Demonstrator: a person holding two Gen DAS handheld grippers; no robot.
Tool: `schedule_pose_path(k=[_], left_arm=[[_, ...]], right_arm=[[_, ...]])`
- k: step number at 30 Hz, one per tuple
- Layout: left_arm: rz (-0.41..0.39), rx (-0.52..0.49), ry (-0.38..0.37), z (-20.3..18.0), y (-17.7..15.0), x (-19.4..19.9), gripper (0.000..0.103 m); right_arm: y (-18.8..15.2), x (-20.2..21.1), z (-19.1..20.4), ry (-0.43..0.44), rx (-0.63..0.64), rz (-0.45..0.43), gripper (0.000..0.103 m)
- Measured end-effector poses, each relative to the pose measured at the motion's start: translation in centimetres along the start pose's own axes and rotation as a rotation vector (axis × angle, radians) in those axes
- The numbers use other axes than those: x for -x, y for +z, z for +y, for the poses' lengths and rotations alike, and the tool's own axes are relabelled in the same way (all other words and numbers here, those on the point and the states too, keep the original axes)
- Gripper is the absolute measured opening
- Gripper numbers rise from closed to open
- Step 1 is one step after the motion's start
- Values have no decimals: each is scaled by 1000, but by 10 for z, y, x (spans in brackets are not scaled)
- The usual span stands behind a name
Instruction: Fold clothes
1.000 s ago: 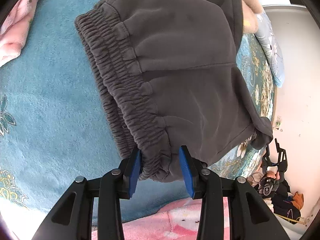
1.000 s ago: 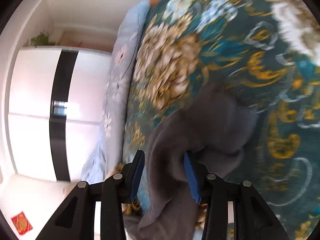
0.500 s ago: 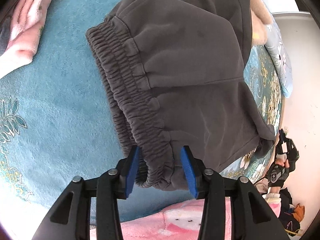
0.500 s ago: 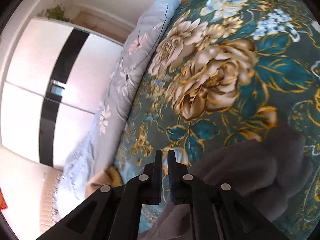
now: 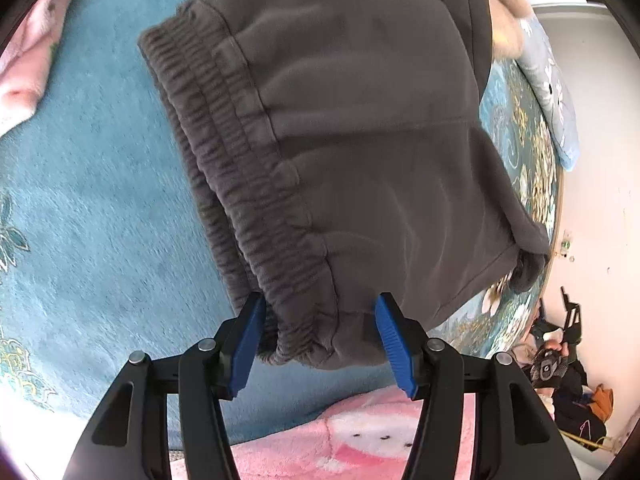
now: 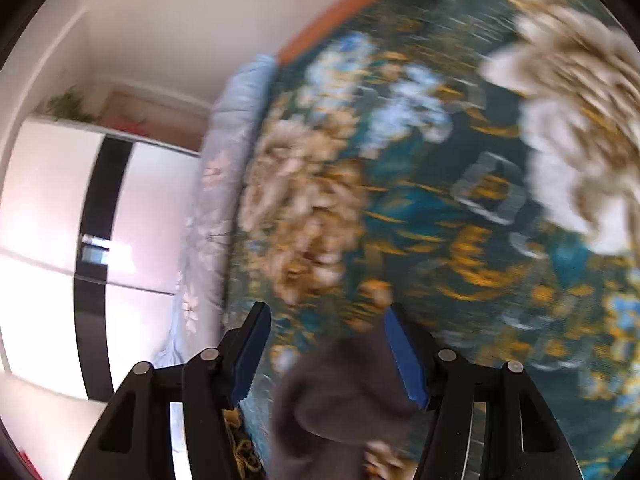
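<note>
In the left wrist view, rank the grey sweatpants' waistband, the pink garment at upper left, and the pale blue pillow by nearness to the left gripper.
1. Waistband of the sweatpants, between the left gripper fingers.
2. Pink garment, far upper left on the blanket.
3. Pale blue pillow, upper right, beyond the sweatpants.

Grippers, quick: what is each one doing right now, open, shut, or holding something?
Left gripper: open, jaws either side of the dark grey fleece trousers' elastic waistband, not clamped.
Right gripper: open, grey cloth lying loose between its jaws.
</note>
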State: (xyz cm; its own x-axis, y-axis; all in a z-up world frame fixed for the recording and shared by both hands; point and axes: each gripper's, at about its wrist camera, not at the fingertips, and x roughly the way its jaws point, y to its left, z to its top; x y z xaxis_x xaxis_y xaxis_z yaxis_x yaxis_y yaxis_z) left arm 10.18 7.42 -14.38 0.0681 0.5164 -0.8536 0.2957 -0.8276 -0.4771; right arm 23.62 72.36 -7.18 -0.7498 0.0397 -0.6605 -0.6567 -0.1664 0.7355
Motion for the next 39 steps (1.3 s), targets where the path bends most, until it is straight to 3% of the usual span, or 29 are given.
schedule_pose_path(k=[4,8,14,20,21,24,25,30,33,35,37,39], left_arm=[[14,-12,-11,-1,-1,-6,58],[21,-45,18,-6,-3,-12,58],[22,-44,34,-2,-5,-12,58],[34,-42,54,2,-5,-14,58],[37,-41,59,3,-5,-14,58],[46,-31,76,5,-5,-16,58],[48,-31,80,6,-4,-17,58],[45,-35,96,9,-4,-14,58],[43,-38,103,10,-4,-12,58],[46,-37,107,11,-5,-12,58],[49,-38,109,12,-6,-10,58],[50,-42,109,12,-8,-8,58]], right_arm=[[0,7,-36,-22,-55,98,64],[-23,-21,-35,-22,12,262,64],[-50,-64,-33,44,-84,345,64],[-49,-73,-52,101,-228,274,61],[-46,-72,-51,104,-220,262,48],[-38,-68,-42,111,-197,231,22],[-34,-65,-36,125,-186,214,19],[-11,-40,7,157,-69,101,15],[-2,-15,44,110,78,7,15],[-2,-11,60,29,167,-37,15],[-7,-19,57,-14,178,-33,15],[-11,-40,45,-2,139,2,19]])
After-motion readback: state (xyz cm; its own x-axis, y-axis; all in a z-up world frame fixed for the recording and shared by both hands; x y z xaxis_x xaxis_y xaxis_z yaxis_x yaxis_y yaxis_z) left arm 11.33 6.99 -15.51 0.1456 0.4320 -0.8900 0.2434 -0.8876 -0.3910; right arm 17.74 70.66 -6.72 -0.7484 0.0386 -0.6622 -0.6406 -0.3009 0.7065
